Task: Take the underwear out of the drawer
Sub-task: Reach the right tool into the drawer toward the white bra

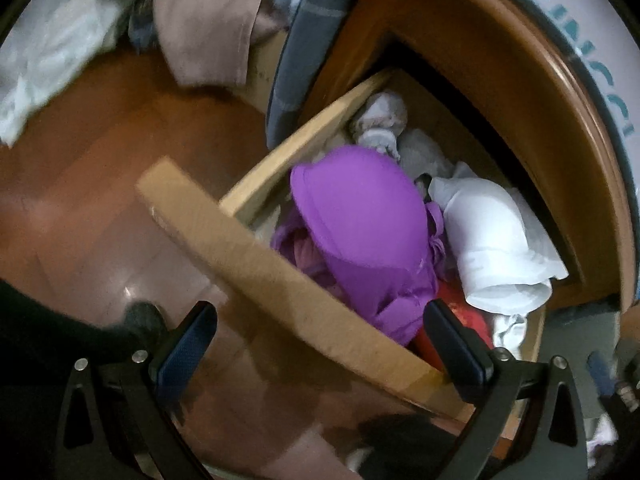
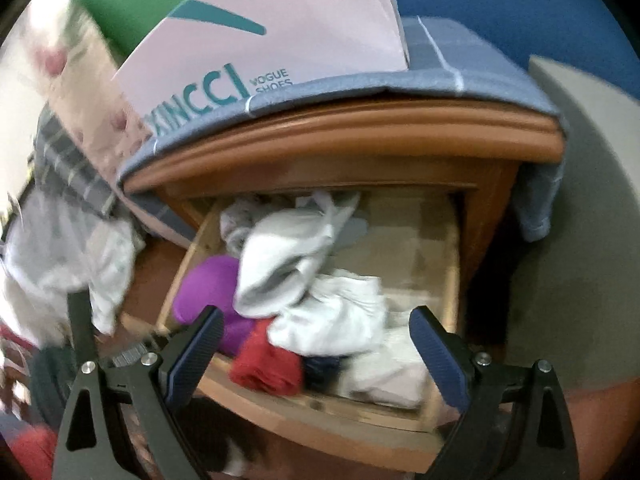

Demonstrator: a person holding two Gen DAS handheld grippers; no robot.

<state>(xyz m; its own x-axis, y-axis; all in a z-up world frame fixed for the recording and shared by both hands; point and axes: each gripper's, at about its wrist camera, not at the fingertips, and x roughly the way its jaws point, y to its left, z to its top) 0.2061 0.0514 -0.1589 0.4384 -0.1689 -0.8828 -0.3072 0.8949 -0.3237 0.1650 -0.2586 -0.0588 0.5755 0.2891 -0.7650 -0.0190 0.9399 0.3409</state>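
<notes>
Drawer point(image 2: 450, 248) pulled out of wooden cabinet point(image 2: 344, 136), stuffed: purple bra point(image 1: 360, 232) at left side, white garments point(image 2: 304, 256) mid, red piece point(image 2: 266, 364) at front edge. Best to drop onto one top item, pinch fabric only. Left gripper point(image 1: 320, 344) and right gripper point(image 2: 316, 344) both spread wide, empty, over front edge.

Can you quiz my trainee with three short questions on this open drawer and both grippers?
1. True or false: the drawer is pulled open.
2. Which garment lies nearest the left gripper? A. purple bra B. white cloth C. grey sock
3. Fill in: between the purple bra and the navy item in the right view lies a ____ garment.

Key: 1 true; 2 A; 3 red. Both the left and the right gripper are open and empty.
</notes>
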